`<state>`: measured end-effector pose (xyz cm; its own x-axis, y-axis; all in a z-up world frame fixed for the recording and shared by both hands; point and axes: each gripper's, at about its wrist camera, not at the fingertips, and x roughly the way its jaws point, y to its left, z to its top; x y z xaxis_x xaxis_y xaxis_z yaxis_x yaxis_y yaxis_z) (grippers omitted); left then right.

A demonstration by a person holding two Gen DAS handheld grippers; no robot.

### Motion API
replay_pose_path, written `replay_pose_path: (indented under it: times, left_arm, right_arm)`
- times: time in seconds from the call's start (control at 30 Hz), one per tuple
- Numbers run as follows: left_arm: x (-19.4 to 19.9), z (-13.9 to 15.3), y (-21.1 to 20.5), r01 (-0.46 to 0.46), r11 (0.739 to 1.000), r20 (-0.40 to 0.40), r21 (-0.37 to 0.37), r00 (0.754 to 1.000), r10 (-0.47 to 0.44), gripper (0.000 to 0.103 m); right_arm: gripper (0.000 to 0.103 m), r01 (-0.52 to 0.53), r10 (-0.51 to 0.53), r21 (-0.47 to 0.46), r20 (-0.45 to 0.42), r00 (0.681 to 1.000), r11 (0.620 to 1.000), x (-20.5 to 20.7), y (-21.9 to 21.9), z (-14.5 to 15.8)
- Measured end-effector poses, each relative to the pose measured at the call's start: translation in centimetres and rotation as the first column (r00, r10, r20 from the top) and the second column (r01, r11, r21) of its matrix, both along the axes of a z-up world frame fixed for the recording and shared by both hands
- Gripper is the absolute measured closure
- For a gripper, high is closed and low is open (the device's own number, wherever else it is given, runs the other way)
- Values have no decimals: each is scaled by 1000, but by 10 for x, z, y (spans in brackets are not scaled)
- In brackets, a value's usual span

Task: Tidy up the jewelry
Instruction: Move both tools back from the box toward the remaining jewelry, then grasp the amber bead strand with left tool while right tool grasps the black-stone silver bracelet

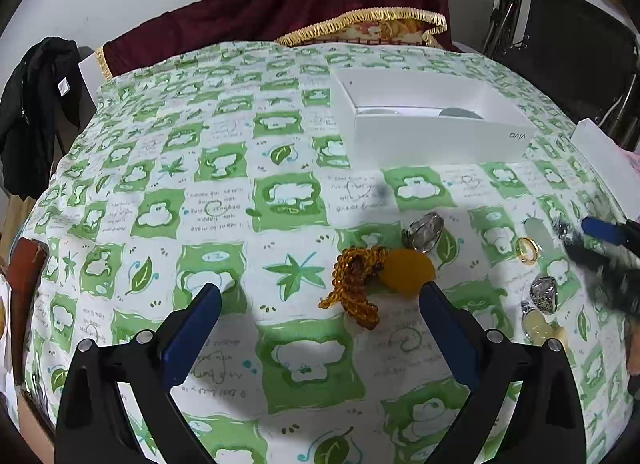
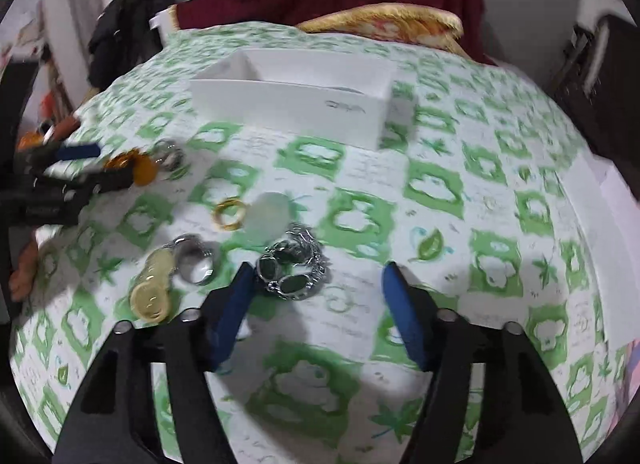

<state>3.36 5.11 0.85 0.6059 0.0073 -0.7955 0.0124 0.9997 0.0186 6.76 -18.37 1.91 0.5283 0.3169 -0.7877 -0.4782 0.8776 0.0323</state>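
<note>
Barely started: both your claws are released, holding nothing. Left claw (image 1: 320,298) hovers over the amber bead bracelet (image 1: 356,284); right claw (image 2: 318,280) by the silver chain bracelet (image 2: 294,268). Rings lie loose on the worktop (image 1: 200,203); white box (image 1: 432,123) looks nearly empty, hard to tell.

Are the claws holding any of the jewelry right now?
No. The left claw is open near the amber bead bracelet, and the right claw is open by the silver chain bracelet.

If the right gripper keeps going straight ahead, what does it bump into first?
Probably the silver chain bracelet with dark stones, lying just ahead by the right gripper's left finger. Beyond it stands the white box. Depth is hard to judge here.
</note>
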Motion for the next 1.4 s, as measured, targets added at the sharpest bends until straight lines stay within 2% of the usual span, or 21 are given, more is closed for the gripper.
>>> replay_pose_path:
  times: [0.1,0.2,0.37,0.47,0.6,0.67,0.73,0.9,0.97,1.03,1.1,1.2,1.3,1.4]
  left_arm:
    - [0,0,3,-3,1000,1,-10,1000,3,3]
    - [0,0,3,-5,1000,1,-9,1000,5,3]
    - [1,0,2,-2,1000,-3,-5,1000,2,3]
    - [2,-1,1,-1,1000,-10,-4,1000,0,3]
    - [2,-2,1,1,1000,-13,-4,1000,-1,3]
    - [2,-2,-1,12,1000,-12,-1,1000,-12,3]
    - [1,-2,-3,24,1000,-10,8,1000,-24,3]
    - [0,-1,-6,38,999,4,18,999,-38,3]
    - [0,1,-5,47,999,14,-8,999,-47,10]
    - [0,2,-5,64,997,19,-31,998,-64,30]
    - [0,2,-6,79,996,18,-45,997,-78,43]
    - [-2,3,-9,103,993,25,-50,995,-102,57]
    - [-4,2,-14,116,993,28,-27,993,-116,63]
    - [-5,2,-17,124,992,28,-10,992,-124,63]
  right_arm:
    - [46,94,-94,43,-9,996,995,10,-19,1]
    - [45,93,-95,109,6,996,990,7,-27,7]
    - [45,-11,10,39,26,1000,999,-3,-2,6]
    - [46,16,-15,51,-21,1000,999,3,-7,0]
    - [45,59,-57,73,-28,998,996,7,-15,0]
    - [36,60,-58,83,-34,998,995,8,-17,-1]
    - [4,39,-35,83,-49,998,996,9,-14,-3]
    - [4,28,-28,-17,-40,999,999,7,-1,-8]
    - [4,28,-29,-12,-41,999,1000,7,-2,-8]
    - [4,28,-29,-9,-41,999,1000,6,-1,-8]
    - [4,28,-29,-7,-41,999,1000,7,-1,-8]
    - [4,29,-29,1,-42,999,1000,6,-3,-8]
    - [4,29,-29,12,-44,999,999,7,-5,-6]
    - [4,30,-29,22,-46,999,999,8,-7,-5]
